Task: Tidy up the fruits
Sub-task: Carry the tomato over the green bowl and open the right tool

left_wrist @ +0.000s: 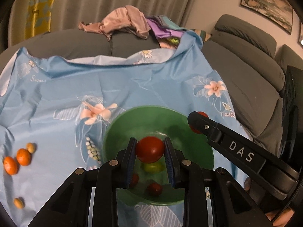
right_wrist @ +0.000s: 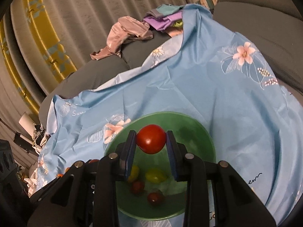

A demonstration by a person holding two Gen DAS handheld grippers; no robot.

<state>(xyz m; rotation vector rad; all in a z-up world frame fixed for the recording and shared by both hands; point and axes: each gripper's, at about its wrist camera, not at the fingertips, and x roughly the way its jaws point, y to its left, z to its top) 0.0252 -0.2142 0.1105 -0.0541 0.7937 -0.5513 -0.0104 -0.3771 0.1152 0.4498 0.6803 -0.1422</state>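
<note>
My left gripper (left_wrist: 150, 147) is shut on a red tomato (left_wrist: 149, 148) and holds it above the green bowl (left_wrist: 121, 124). My right gripper (right_wrist: 151, 139) is shut on another red tomato (right_wrist: 151, 138) above the same green bowl (right_wrist: 200, 132); its finger (left_wrist: 200, 122) shows at the bowl's right rim in the left wrist view. Inside the bowl lie small red tomatoes (right_wrist: 155, 198) and yellow-green fruits (right_wrist: 155, 175). Two oranges (left_wrist: 23, 156) and small pale fruits (left_wrist: 19, 202) lie on the blue cloth at the left.
A blue flowered cloth (left_wrist: 132, 87) covers a grey sofa (left_wrist: 246, 79). Pink and purple clothes (left_wrist: 123, 20) are piled at the back. Curtains hang behind. Clutter sits at the left edge in the right wrist view (right_wrist: 28, 132).
</note>
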